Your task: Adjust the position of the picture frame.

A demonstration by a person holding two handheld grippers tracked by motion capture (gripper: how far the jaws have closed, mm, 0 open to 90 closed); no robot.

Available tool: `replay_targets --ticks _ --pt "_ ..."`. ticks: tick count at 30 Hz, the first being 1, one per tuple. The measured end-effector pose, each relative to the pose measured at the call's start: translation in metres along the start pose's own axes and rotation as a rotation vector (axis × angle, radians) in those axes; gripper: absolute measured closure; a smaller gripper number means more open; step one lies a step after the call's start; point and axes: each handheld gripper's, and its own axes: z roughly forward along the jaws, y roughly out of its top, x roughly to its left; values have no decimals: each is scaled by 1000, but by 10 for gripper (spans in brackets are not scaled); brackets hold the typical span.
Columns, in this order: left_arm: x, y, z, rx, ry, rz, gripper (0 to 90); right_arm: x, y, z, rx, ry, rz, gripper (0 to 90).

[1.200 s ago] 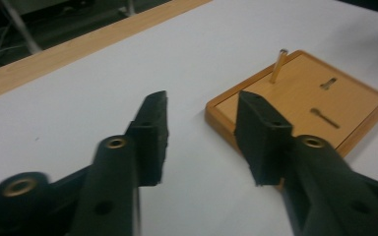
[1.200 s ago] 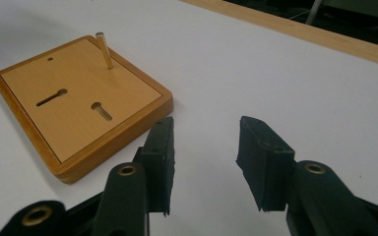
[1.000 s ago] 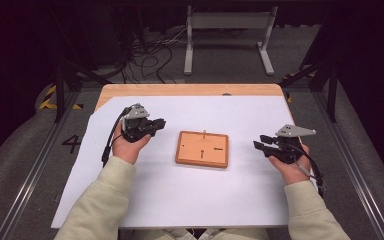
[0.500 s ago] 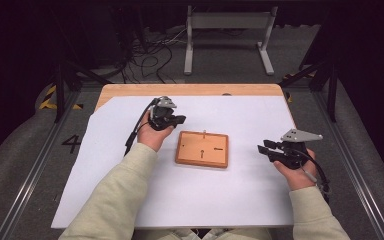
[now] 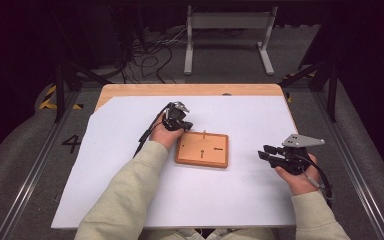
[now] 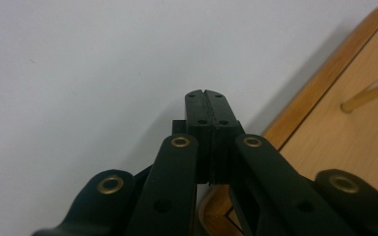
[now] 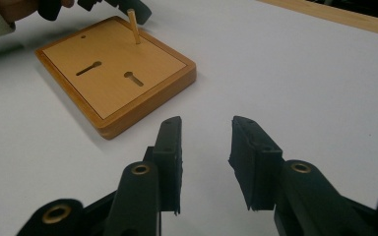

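Room: dark all round, tangled cables [image 5: 145,55] on the floor beyond, and a pale metal stand [image 5: 227,30] with two feet at the back.
Tabletop: a light wooden tabletop [image 5: 190,90], its far edge bare, the rest under a smooth matte white sheet [image 5: 130,175].
Left sleeve: cream knit sleeve [image 5: 125,200] reaching in from the bottom towards the middle.
Left hand-held gripper: here it is, the left hand-held gripper [image 5: 179,120], black plastic links with brass rivets, jaws pressed flat together with nothing between them; its tip hangs over the white sheet just beside the board's far-left corner.
Board: a flat rectangular wooden board [image 5: 202,150] with rounded corners, darker rim and paler inset face, lying mid-sheet between the two hand-held grippers; two keyhole-shaped slots and a small round hole show in its face.
Peg: a thin round wooden peg [image 5: 204,133] stands near the board's far edge, leaning a touch in the right gripper view.
Right hand-held gripper: the right hand-held gripper [image 5: 266,152], grey three-cornered plate on top, jaws standing wide apart and empty, well clear of the board on its right, pointing at it.
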Motion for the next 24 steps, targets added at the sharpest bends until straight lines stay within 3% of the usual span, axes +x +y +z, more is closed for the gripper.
replay_targets --ticks 6,11,14,19,20,23,24 --pt "0 -5 -14 1 -31 -17 900 5 1 2 10 17 -9 666" --pt "-9 -26 -31 24 -59 -18 900 16 8 9 37 55 -44 694" --pt "-20 -42 -40 67 -73 -3 900 22 11 13 55 67 -63 693" --pt "-48 -73 -62 76 -139 19 900 32 15 18 76 101 -88 706" --pt "-48 -73 -62 76 -139 19 900 32 15 18 76 101 -88 706" --pt "-67 -88 -74 99 -171 64 900 43 17 24 108 143 -118 727" --pt "-70 -91 -75 101 -189 59 900 46 17 26 117 154 -125 739"
